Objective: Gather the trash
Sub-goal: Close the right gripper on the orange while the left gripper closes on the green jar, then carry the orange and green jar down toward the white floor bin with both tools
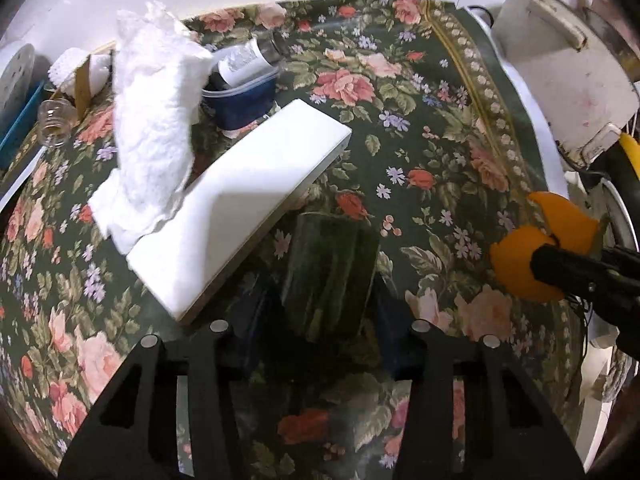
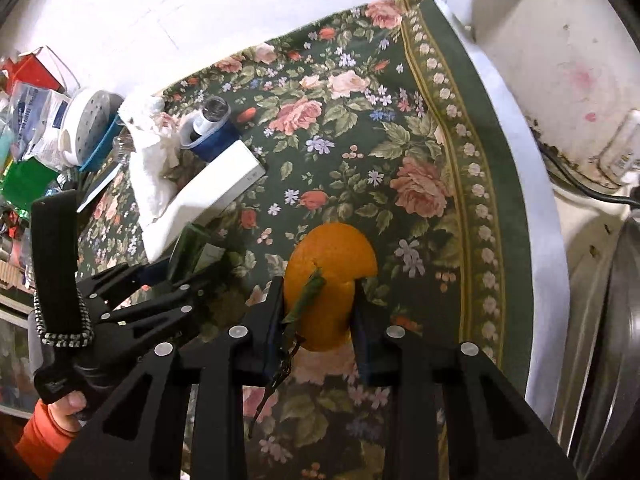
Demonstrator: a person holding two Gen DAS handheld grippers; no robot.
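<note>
Far left in the right wrist view: one blue plastic tray holding a white round perforated lid, clutter behind it too blurred to count. Next, one clear glass jar lying on its side on the green floral tablecloth. One crumpled white paper towel leans upright, its foot on one flat white rectangular box. Behind them, one dark blue plastic tub with a clear rim holds one bottle with a white label, tilted out over the edge.

Centre: left gripper has its fingers closed on one dark green crumpled wrapper, probably a snack packet, held just over the cloth next to the white box.

Right: right gripper is clamped on one piece of orange peel with a green leaf and stem hanging on it, fingers pressing both sides, above the cloth near the table's right edge. One dirty white appliance stands off the table, far right.
</note>
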